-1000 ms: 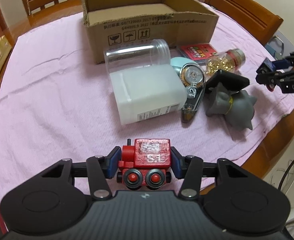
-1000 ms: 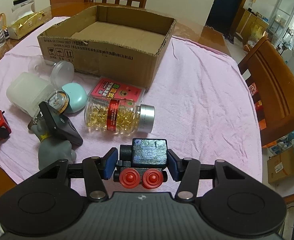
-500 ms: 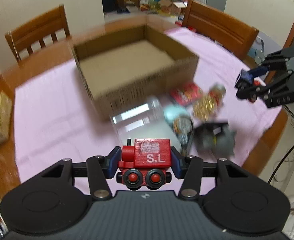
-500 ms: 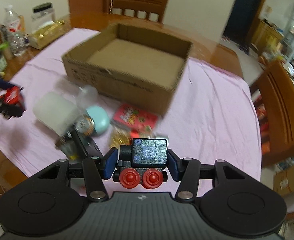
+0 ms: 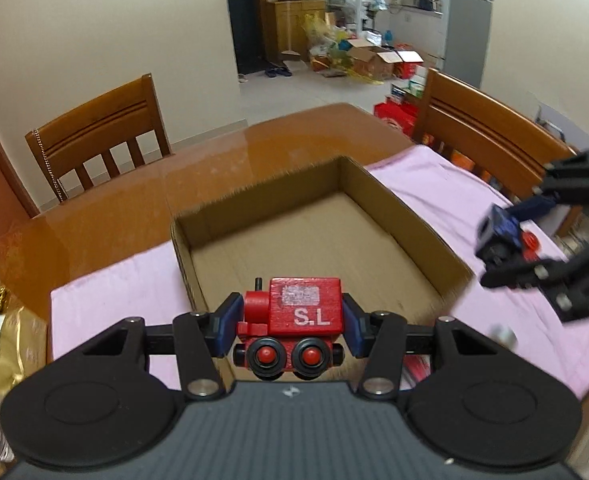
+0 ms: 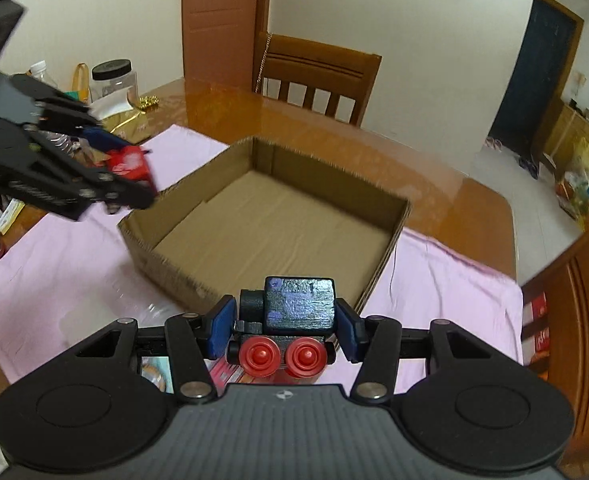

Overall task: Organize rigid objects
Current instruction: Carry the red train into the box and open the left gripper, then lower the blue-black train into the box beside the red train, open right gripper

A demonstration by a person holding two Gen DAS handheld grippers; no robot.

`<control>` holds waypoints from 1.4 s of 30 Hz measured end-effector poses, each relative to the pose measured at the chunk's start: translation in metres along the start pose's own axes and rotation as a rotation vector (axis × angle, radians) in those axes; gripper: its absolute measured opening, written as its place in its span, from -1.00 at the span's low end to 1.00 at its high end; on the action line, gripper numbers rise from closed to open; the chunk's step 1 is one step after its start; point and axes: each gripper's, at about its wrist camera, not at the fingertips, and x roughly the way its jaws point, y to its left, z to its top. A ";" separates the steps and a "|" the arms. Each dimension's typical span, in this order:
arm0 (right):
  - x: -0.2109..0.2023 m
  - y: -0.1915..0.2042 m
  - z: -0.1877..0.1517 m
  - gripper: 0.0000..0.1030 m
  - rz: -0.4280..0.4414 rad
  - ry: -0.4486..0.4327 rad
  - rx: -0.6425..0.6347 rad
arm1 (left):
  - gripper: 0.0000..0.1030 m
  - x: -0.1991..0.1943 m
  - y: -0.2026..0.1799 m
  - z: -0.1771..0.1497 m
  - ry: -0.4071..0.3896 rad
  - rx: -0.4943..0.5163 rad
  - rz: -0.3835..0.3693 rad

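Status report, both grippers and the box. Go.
Left gripper shut on red toy train. Right gripper shut on dark blue toy train. Both held up near the cardboard box, box empty. Nothing blocking the drop.

Cream walls (image 5: 74, 32), wooden chairs (image 5: 98, 136) around a glossy table (image 5: 254, 148), dark doorway (image 6: 534, 68).
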 end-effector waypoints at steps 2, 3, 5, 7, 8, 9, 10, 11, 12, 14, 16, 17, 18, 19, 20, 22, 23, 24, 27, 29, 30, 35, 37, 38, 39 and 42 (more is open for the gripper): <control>0.004 -0.007 0.006 0.11 0.002 -0.007 -0.006 | -0.02 0.018 0.004 0.011 0.002 -0.019 0.005; 0.007 -0.011 0.009 0.11 0.004 -0.008 -0.007 | -0.02 0.030 0.008 0.017 0.007 -0.030 0.015; 0.013 -0.017 0.014 0.11 0.003 -0.010 0.001 | -0.02 0.047 0.014 0.025 0.014 -0.051 0.026; 0.018 -0.022 0.016 0.11 0.004 -0.011 0.005 | 0.00 0.065 0.023 0.033 0.017 -0.077 0.044; 0.021 -0.024 0.017 0.11 0.003 -0.011 0.008 | 0.08 0.072 0.025 0.036 0.011 -0.083 0.054; 0.023 -0.025 0.018 0.11 0.003 -0.010 0.010 | 0.43 0.081 0.029 0.039 0.005 -0.089 0.070; 0.026 -0.027 0.019 0.11 0.002 -0.008 0.012 | 0.72 0.086 0.030 0.041 -0.005 -0.098 0.094; 0.029 -0.029 0.019 0.11 0.002 -0.005 0.016 | 0.81 0.088 0.033 0.041 -0.026 -0.106 0.125; 0.030 -0.030 0.019 0.11 0.004 -0.005 0.019 | 0.84 0.088 0.034 0.041 -0.038 -0.110 0.144; 0.032 -0.032 0.019 0.11 0.008 -0.002 0.022 | 0.85 0.088 0.039 0.040 -0.027 -0.127 0.134; 0.035 -0.033 0.020 0.11 0.009 0.001 0.020 | 0.87 0.079 0.041 0.034 -0.040 -0.142 0.125; 0.037 -0.034 0.020 0.11 0.011 0.004 0.020 | 0.90 0.074 0.040 0.031 -0.044 -0.140 0.134; 0.039 -0.035 0.021 0.11 0.012 0.005 0.020 | 0.94 0.069 0.040 0.028 -0.046 -0.134 0.144; 0.041 -0.037 0.023 0.11 0.013 0.006 0.021 | 0.95 0.062 0.039 0.025 -0.053 -0.131 0.153; 0.044 -0.038 0.025 0.11 0.015 0.008 0.021 | 0.95 0.056 0.039 0.021 -0.059 -0.132 0.159; 0.049 -0.040 0.029 0.11 0.016 0.010 0.022 | 0.97 0.045 0.039 0.013 -0.064 -0.141 0.162; 0.051 -0.040 0.031 0.11 0.018 0.012 0.022 | 0.97 0.039 0.039 0.008 -0.068 -0.150 0.163; 0.054 -0.041 0.033 0.11 0.021 0.014 0.024 | 0.97 0.034 0.040 0.005 -0.070 -0.161 0.165; 0.062 -0.042 0.044 0.11 0.015 0.015 0.017 | 0.98 0.018 0.043 -0.009 -0.073 -0.192 0.183; 0.069 -0.043 0.051 0.11 0.015 0.017 0.010 | 0.98 0.009 0.043 -0.019 -0.069 -0.217 0.196; 0.072 -0.044 0.055 0.11 0.015 0.018 0.007 | 0.98 0.004 0.043 -0.024 -0.068 -0.228 0.204; 0.091 -0.044 0.076 0.11 0.003 0.020 -0.025 | 0.98 -0.013 0.045 -0.048 -0.068 -0.295 0.242; 0.098 -0.045 0.086 0.14 -0.004 0.015 -0.032 | 0.98 -0.017 0.044 -0.059 -0.063 -0.316 0.255; 0.101 -0.045 0.090 0.22 -0.013 0.006 -0.039 | 0.98 -0.017 0.044 -0.063 -0.056 -0.322 0.262; 0.103 -0.045 0.094 0.54 -0.022 -0.003 -0.044 | 0.98 -0.019 0.044 -0.068 -0.048 -0.327 0.270; 0.102 -0.043 0.100 1.00 -0.038 -0.045 -0.049 | 0.98 -0.024 0.042 -0.079 -0.039 -0.338 0.286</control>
